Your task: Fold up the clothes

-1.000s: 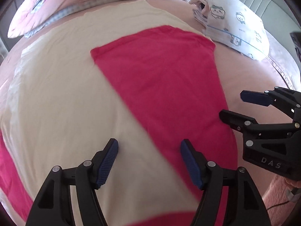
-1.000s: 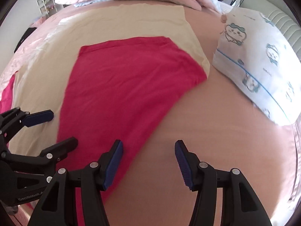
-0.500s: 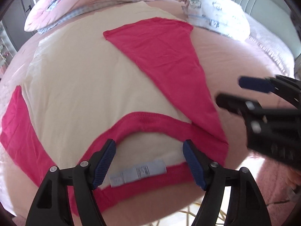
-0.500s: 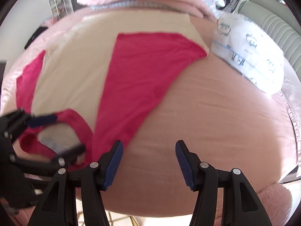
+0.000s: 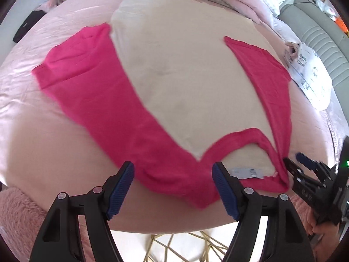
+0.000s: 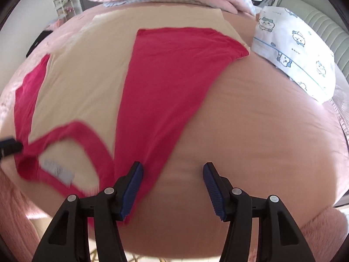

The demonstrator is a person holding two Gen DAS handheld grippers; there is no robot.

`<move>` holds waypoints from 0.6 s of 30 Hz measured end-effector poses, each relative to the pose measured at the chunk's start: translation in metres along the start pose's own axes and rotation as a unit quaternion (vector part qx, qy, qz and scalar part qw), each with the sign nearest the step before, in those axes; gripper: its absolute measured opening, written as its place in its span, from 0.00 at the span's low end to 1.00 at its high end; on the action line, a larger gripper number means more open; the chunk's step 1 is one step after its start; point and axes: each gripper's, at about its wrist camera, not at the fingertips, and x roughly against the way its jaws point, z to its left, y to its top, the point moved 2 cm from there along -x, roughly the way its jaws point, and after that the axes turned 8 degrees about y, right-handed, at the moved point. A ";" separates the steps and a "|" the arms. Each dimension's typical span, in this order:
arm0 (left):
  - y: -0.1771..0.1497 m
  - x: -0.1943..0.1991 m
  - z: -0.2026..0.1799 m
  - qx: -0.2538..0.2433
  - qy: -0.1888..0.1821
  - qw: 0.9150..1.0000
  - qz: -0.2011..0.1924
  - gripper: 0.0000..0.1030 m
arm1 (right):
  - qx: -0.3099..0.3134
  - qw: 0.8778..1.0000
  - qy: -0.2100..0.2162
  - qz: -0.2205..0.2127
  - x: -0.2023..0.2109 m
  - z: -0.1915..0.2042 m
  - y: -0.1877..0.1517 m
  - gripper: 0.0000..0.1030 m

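Cream T-shirt with pink sleeves and collar [image 5: 185,83] lies flat at the near edge of the pink bed [image 6: 250,120]; left gripper [image 5: 173,187] and right gripper [image 6: 172,185] both spread, holding nothing.

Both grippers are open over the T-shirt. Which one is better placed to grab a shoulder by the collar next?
Probably left. The left gripper brackets pink shoulder fabric of the T-shirt beside its collar. The right gripper has only the sleeve edge at one finger; bare bedsheet fills most of its gap.
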 end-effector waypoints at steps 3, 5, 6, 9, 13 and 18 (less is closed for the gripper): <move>-0.004 -0.008 0.009 0.020 -0.007 1.000 0.014 0.70 | 0.013 1.000 -0.012 0.001 0.009 0.005 -0.017 0.56; -0.008 -0.006 0.008 0.017 -0.005 1.000 0.007 0.70 | 0.013 1.000 -0.013 0.013 0.011 0.007 -0.022 0.56; -0.010 -0.005 0.005 0.012 -0.002 1.000 0.001 0.70 | 0.015 1.000 -0.013 0.018 0.013 0.007 -0.024 0.56; -0.009 -0.004 0.000 0.005 0.001 1.000 -0.017 0.70 | -0.007 1.000 0.005 0.015 0.026 0.002 -0.025 0.56; -0.008 -0.011 -0.003 0.006 -0.001 1.000 -0.016 0.70 | -0.017 0.999 0.030 -0.033 0.041 0.006 -0.020 0.56; -0.011 -0.007 0.000 0.001 -0.002 1.000 -0.016 0.70 | 0.025 0.999 0.024 0.027 0.015 0.023 -0.033 0.56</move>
